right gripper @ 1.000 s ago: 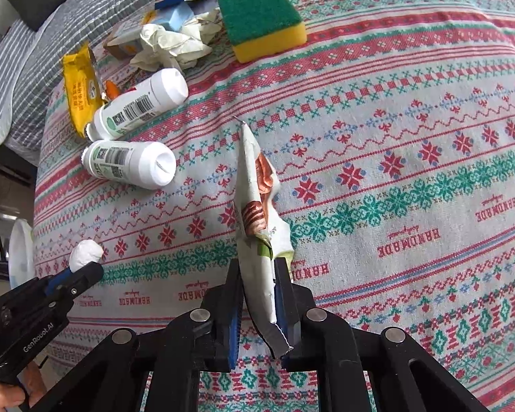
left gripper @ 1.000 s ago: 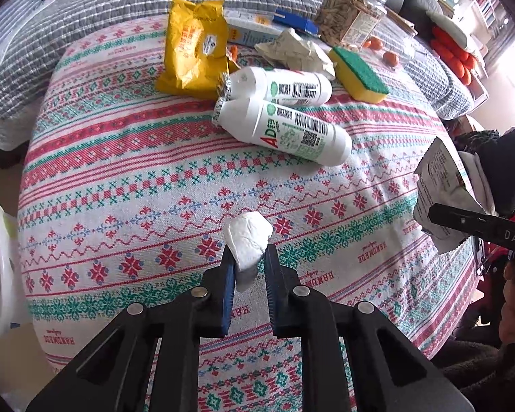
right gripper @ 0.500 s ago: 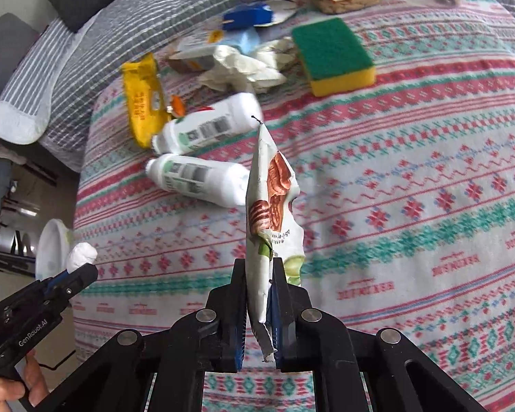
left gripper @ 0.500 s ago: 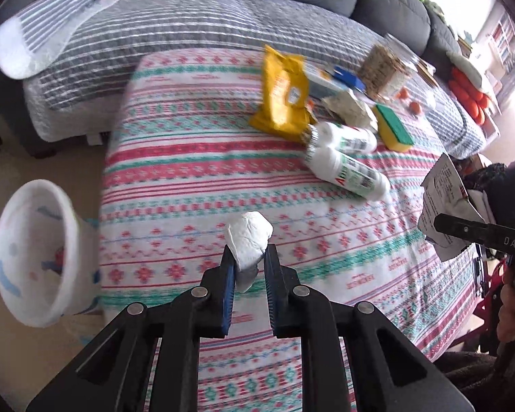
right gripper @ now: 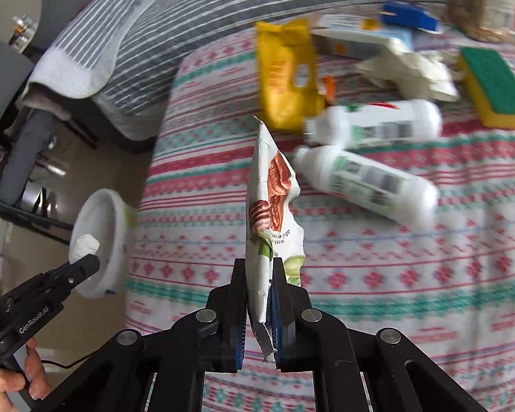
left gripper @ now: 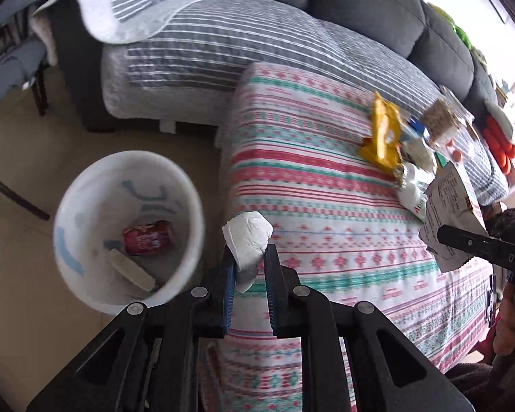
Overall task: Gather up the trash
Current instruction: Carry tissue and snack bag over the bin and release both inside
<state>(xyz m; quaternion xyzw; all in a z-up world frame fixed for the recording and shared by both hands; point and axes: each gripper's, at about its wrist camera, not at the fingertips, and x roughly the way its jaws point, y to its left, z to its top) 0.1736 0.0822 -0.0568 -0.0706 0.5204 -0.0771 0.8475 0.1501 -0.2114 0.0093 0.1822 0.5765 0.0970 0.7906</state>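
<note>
My left gripper point(left gripper: 249, 257) is shut on a crumpled white tissue point(left gripper: 247, 235), held over the table's left edge, just right of a white trash bin point(left gripper: 189, 206) on the floor. A red wrapper point(left gripper: 147, 238) and a pale flat piece lie in the bin. My right gripper point(right gripper: 259, 274) is shut on a torn white snack wrapper point(right gripper: 269, 202) printed with brown food, held upright above the patterned tablecloth point(right gripper: 395, 274). The wrapper point(left gripper: 446, 206) and right gripper also show at the right of the left wrist view. The left gripper point(right gripper: 86, 264) with the tissue point(right gripper: 84, 244) appears by the bin point(right gripper: 115, 240) in the right wrist view.
On the tablecloth point(left gripper: 309, 171) lie a yellow bag point(right gripper: 286, 75), two white bottles point(right gripper: 370, 182), crumpled paper point(right gripper: 408, 68), a green-yellow sponge point(right gripper: 494, 89), a blue item and a jar. A grey striped sofa point(left gripper: 223, 44) runs behind the table. Chair legs stand on the floor at left.
Both grippers have swung left with their loads toward the table's left edge. The bin has come fully into the left wrist view, close beside the tissue.
</note>
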